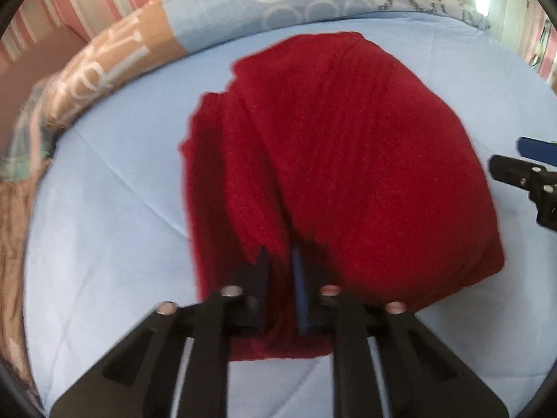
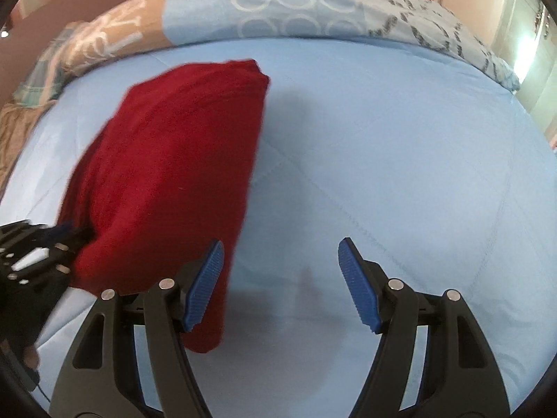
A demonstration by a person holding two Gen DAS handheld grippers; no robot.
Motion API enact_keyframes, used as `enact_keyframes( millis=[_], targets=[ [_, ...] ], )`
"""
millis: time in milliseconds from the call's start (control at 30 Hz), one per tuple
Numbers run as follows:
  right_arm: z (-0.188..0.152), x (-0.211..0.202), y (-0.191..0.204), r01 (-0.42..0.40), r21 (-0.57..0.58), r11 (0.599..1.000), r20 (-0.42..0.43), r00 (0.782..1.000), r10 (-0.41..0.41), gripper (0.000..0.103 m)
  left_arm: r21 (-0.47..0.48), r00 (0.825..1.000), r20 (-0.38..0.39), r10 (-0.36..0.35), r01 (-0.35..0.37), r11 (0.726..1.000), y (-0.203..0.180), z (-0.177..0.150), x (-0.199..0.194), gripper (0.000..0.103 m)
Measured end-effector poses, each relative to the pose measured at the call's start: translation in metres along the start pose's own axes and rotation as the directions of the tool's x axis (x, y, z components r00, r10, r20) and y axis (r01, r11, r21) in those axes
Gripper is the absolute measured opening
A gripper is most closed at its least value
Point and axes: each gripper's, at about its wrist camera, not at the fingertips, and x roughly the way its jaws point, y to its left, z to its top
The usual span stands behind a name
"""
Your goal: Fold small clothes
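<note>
A dark red fleece garment (image 1: 330, 160) lies folded on the light blue bedspread (image 1: 104, 209). My left gripper (image 1: 280, 264) is shut on the garment's near edge, which bunches up between its fingers. In the right wrist view the red garment (image 2: 167, 174) is at the left, its near corner hanging lifted. My right gripper (image 2: 280, 268) is open and empty, just right of the garment, its left pad (image 2: 203, 285) close to the garment's edge. The left gripper (image 2: 69, 233) shows at the left edge there; the right gripper's fingers (image 1: 522, 163) show at the right edge of the left wrist view.
A patterned blue and tan pillow or duvet (image 2: 278, 10) lies along the far side of the bed. A pink striped wall (image 1: 87, 3) stands behind it. The bare blue bedspread (image 2: 400, 156) stretches to the right of the garment.
</note>
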Motion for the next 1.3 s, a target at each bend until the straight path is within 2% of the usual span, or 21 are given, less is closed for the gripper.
enact_keyframes(
  millis=[100, 200, 333, 500, 567, 633, 767, 833, 900, 967, 1100, 1167, 1233, 1300],
  targets=[
    [0.002, -0.001, -0.004, 0.008, 0.02, 1.0, 0.007, 1.0, -0.008, 0.069, -0.052, 1.0, 0.005, 0.016, -0.016, 0.999, 0.022, -0.004, -0.007, 0.01],
    [0.003, -0.003, -0.005, 0.009, 0.026, 1.0, 0.018, 1.0, -0.01, 0.069, -0.052, 1.0, 0.014, 0.023, -0.022, 0.998, 0.032, -0.007, -0.012, 0.01],
    [0.003, -0.003, -0.003, 0.002, 0.027, 1.0, 0.017, 1.0, -0.003, 0.069, -0.058, 0.998, 0.034, 0.056, -0.054, 0.997, 0.042, -0.017, -0.02, 0.01],
    [0.001, -0.001, 0.003, 0.006, -0.002, 1.0, 0.012, 1.0, -0.006, 0.069, -0.121, 0.992, 0.025, 0.124, -0.12, 0.985, 0.07, -0.031, -0.03, 0.01],
    [0.0, 0.003, 0.004, 0.01, 0.002, 1.0, -0.005, 1.0, -0.01, 0.069, -0.155, 0.994, -0.047, 0.098, -0.104, 0.982, 0.082, -0.04, -0.013, 0.01],
    [-0.002, 0.01, 0.004, 0.007, 0.007, 1.0, -0.025, 1.0, -0.007, 0.069, -0.157, 0.995, -0.074, 0.07, -0.081, 0.984, 0.081, -0.047, 0.004, 0.01],
    [-0.002, 0.012, 0.006, 0.008, 0.01, 1.0, -0.036, 0.999, -0.008, 0.069, -0.146, 0.995, -0.07, 0.072, -0.081, 0.986, 0.075, -0.047, 0.019, 0.009],
    [0.002, 0.004, 0.009, -0.028, 0.015, 0.999, -0.011, 1.0, 0.029, 0.069, -0.178, 0.997, -0.065, 0.039, -0.05, 0.983, 0.082, -0.045, 0.016, 0.011],
    [0.007, -0.009, 0.016, -0.14, 0.016, 0.99, 0.028, 0.99, 0.14, 0.069, -0.189, 0.998, -0.062, 0.025, -0.037, 0.981, 0.086, -0.045, 0.013, 0.011],
    [0.014, -0.018, 0.029, -0.245, -0.012, 0.969, 0.05, 0.968, 0.246, 0.07, -0.173, 0.998, -0.059, 0.031, -0.041, 0.984, 0.086, -0.046, 0.01, 0.011],
    [0.023, -0.011, 0.057, -0.237, -0.096, 0.967, 0.024, 0.97, 0.241, 0.07, -0.157, 0.997, -0.06, 0.039, -0.048, 0.986, 0.082, -0.043, 0.01, 0.012],
    [0.023, 0.003, 0.068, -0.25, -0.105, 0.963, -0.024, 0.968, 0.248, 0.07, -0.159, 0.998, -0.055, 0.044, -0.052, 0.986, 0.083, -0.044, 0.008, 0.02],
    [0.021, 0.014, 0.078, -0.231, -0.121, 0.966, -0.05, 0.973, 0.226, 0.07, -0.167, 0.996, -0.037, 0.075, -0.08, 0.983, 0.087, -0.047, 0.002, 0.052],
    [0.02, 0.025, 0.088, -0.182, -0.157, 0.971, -0.078, 0.982, 0.172, 0.074, -0.188, 0.996, -0.014, 0.083, -0.084, 0.979, 0.098, -0.05, -0.006, 0.064]
  ],
)
